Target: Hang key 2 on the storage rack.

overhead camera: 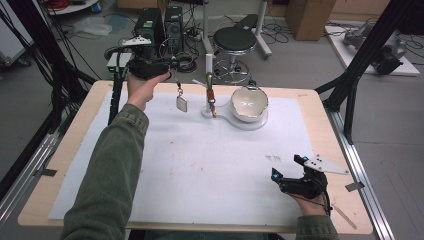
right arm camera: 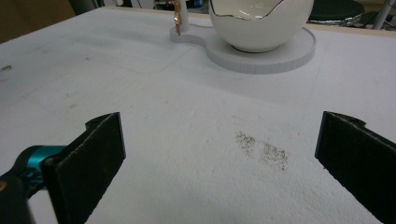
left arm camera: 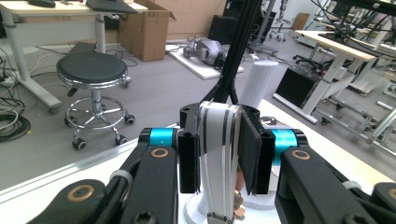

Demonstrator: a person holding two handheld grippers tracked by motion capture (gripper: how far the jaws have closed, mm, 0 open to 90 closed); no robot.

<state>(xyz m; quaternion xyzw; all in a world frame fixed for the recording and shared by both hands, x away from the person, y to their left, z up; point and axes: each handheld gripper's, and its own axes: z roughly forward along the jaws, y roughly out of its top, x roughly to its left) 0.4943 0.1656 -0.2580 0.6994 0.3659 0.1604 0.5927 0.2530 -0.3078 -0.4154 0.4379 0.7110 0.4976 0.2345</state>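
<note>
Striped strap (left arm camera: pixel 215 158) between left tongs (left arm camera: pixel 217 156).

Robotics lab/workshop. Ref. landmark: wooden table (overhead camera: pixel 320 97) w/ white mat. Beyond it: black stool (overhead camera: pixel 235 39), PC towers (overhead camera: pixel 161 25), floor cables, cardboard boxes (left arm camera: pixel 147 28). Black frame struts (overhead camera: pixel 367 47) flank it; more workbenches (left arm camera: pixel 345 49) farther off.

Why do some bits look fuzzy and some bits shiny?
Left gripper view: the close jaws and the striped strap are soft, while the stool behind looks sharper. Right gripper view: the near jaws blur and the white bowl shines with glare. High view: even light, faint shadows on the white sheet.
</note>
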